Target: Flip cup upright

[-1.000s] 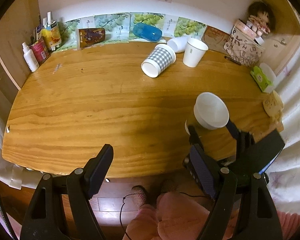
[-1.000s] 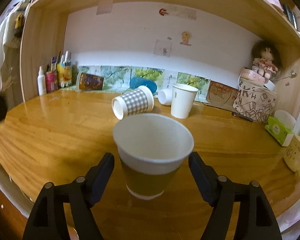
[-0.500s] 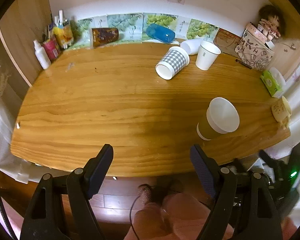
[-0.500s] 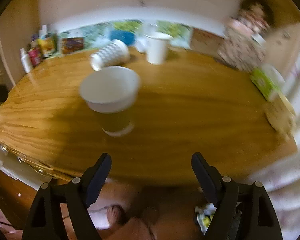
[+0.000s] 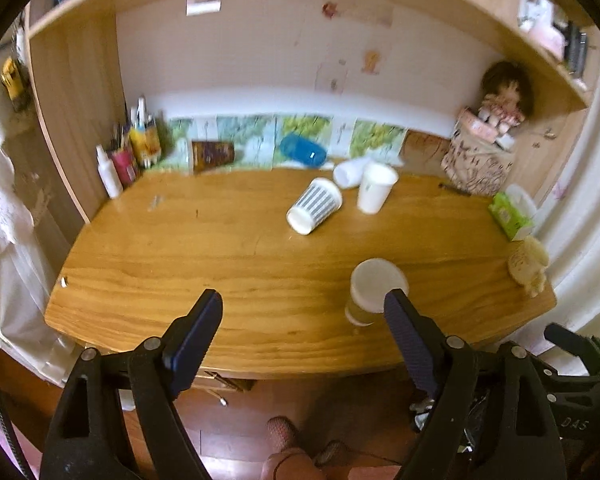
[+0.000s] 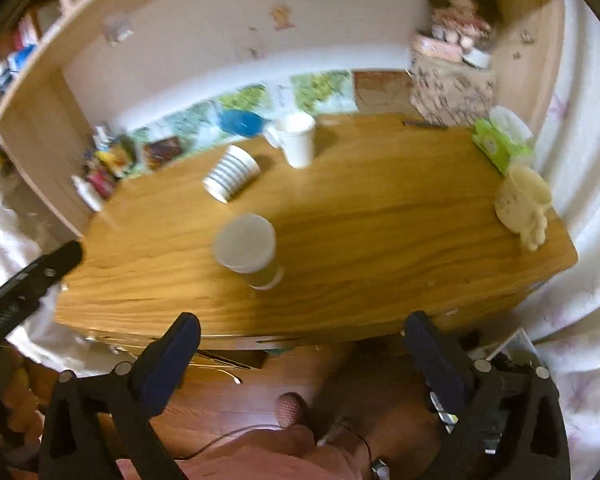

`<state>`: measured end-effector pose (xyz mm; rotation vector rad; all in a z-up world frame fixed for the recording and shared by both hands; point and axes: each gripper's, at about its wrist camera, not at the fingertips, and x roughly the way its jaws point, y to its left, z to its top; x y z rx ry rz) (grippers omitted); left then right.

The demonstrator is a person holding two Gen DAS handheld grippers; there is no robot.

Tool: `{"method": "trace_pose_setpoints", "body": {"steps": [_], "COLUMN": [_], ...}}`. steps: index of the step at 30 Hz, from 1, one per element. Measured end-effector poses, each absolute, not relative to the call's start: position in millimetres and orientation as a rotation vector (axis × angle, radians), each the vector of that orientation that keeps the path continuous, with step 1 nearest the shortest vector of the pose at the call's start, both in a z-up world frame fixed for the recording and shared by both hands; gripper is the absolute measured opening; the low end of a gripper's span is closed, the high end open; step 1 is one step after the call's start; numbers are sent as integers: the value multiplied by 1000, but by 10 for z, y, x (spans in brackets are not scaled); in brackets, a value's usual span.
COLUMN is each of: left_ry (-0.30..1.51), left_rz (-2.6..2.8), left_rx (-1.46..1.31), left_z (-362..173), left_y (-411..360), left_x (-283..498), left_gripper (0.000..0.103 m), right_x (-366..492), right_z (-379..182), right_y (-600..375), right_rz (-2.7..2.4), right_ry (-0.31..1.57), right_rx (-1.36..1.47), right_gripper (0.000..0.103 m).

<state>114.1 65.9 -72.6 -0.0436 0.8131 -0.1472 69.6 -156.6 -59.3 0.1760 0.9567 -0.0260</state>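
A paper cup with a brown sleeve [image 5: 374, 294] stands upright near the table's front edge, mouth up; it also shows in the right wrist view [image 6: 249, 250]. My left gripper [image 5: 304, 324] is open and empty, held back over the front edge, left of the cup. My right gripper [image 6: 300, 348] is open and empty, pulled back off the table, below the front edge. A checked cup [image 5: 315, 206] lies on its side further back. A white cup [image 5: 375, 188] stands upright beside it, and another white cup [image 5: 348, 170] lies behind.
The wooden table [image 5: 204, 248] sits under a shelf. Bottles [image 5: 124, 156] stand at the back left, a blue case [image 5: 302, 150] at the back wall, a patterned box with a doll [image 5: 480, 160] and a green tissue pack [image 5: 512, 212] at the right.
My right gripper let go of the brown-sleeved cup and drew back off the table. The cup stays standing. My left gripper tilted up and back.
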Motion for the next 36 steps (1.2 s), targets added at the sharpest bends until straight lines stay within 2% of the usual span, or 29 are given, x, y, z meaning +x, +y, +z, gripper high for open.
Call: {"method": "trace_pose_setpoints", "body": {"steps": [13, 15, 25, 36], "left_ry": [627, 603, 474, 393], "left_rz": [-95, -75, 22, 53], "left_rx": [-52, -43, -9, -22], "left_z": [-339, -306, -202, -155], "left_y": [367, 319, 168, 82], "left_x": [625, 574, 278, 132], "left_gripper": [91, 103, 103, 103], "right_x": [297, 239, -16, -49], "right_z": [-189, -145, 51, 63], "right_y": [-1701, -1738, -1884, -1966], "right_rz": [19, -1, 24, 49], "right_ry": [803, 766, 546, 501], "right_rx": [131, 117, 108, 122], "right_gripper": [103, 103, 103, 103]}}
